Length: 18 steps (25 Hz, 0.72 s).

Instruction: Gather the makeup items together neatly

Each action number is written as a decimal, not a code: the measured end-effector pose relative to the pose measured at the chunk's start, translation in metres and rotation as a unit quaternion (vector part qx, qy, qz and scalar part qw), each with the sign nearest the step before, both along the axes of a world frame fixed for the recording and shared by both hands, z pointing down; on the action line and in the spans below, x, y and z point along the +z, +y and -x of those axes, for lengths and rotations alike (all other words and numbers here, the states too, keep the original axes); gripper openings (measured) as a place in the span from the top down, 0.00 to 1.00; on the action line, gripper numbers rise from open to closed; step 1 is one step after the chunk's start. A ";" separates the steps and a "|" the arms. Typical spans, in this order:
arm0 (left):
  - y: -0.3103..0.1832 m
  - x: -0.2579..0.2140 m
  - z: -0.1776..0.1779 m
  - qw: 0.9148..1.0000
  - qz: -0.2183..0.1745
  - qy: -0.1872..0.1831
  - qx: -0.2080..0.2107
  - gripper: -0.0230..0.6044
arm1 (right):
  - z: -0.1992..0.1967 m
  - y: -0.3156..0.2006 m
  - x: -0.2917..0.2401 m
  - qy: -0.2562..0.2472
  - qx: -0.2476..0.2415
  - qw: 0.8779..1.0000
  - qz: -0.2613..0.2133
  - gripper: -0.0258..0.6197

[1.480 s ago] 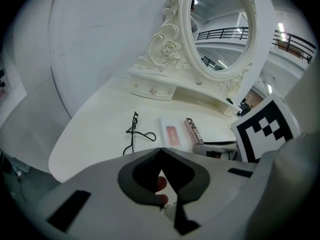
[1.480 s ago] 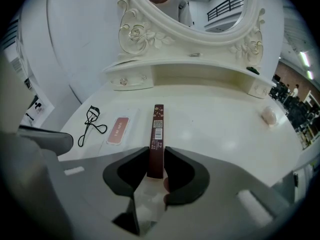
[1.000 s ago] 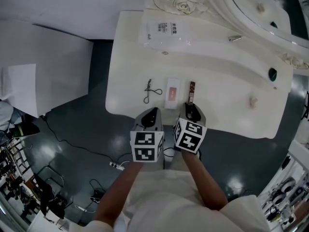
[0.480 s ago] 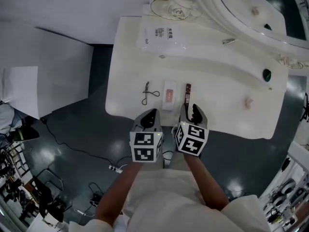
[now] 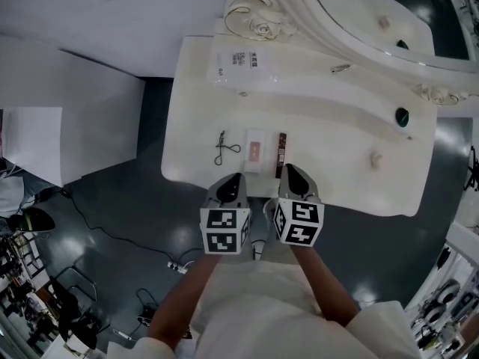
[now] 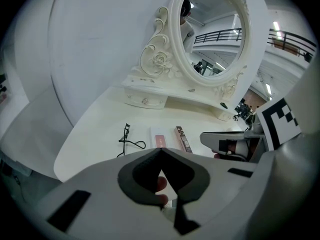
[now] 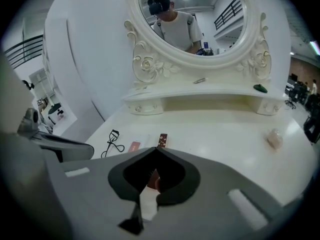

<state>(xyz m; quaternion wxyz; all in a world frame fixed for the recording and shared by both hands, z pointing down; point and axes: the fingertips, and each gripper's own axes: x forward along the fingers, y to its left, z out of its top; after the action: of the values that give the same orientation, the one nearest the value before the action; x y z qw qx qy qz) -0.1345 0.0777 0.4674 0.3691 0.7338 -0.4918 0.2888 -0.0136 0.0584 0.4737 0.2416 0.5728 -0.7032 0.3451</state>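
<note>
Three makeup items lie side by side near the vanity top's front edge: a black eyelash curler (image 5: 223,146) (image 6: 127,139) (image 7: 112,143), a white box with a pink patch (image 5: 255,151) (image 6: 160,140) (image 7: 135,146) and a slim dark palette (image 5: 281,154) (image 6: 183,139) (image 7: 162,140). My left gripper (image 5: 232,183) (image 6: 161,151) hovers over the front edge just short of the box, shut and empty. My right gripper (image 5: 290,175) (image 7: 156,151) hangs just behind the palette's near end. Its jaws have just closed, with nothing between them.
A big ornate mirror (image 5: 374,13) and its raised shelf (image 5: 329,88) fill the back. A clear plastic packet (image 5: 243,60) lies at the back left. A small pale pink thing (image 5: 376,158) sits at the right and a dark green one (image 5: 402,117) on the shelf. Cables lie on the dark floor (image 5: 112,223).
The right gripper's jaws stood apart at the palette's near end; now they are shut and drawn back from it. Both grippers have lifted slightly. The three items have not moved.
</note>
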 end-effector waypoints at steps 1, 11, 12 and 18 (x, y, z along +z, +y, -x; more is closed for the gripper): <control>0.001 -0.001 -0.001 1.000 0.000 -0.001 0.001 0.95 | -0.001 0.000 -0.002 -0.001 -0.002 1.000 -0.002 0.96; 0.004 -0.016 -0.025 1.000 -0.013 0.002 0.011 0.95 | -0.030 0.008 -0.015 0.005 -0.016 1.000 -0.016 0.96; 0.004 -0.017 -0.028 1.000 -0.014 0.002 0.014 0.95 | -0.035 0.009 -0.016 0.009 -0.019 1.000 -0.017 0.96; 0.008 -0.023 -0.049 1.000 -0.019 0.005 0.024 0.95 | -0.063 0.016 -0.024 0.020 -0.013 0.999 -0.025 0.96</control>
<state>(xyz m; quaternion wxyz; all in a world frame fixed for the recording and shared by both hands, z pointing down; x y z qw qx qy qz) -0.0853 0.0862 0.4444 0.3505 0.7536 -0.4778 0.2845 0.0491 0.0745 0.4495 0.2459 0.5759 -0.7141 0.3129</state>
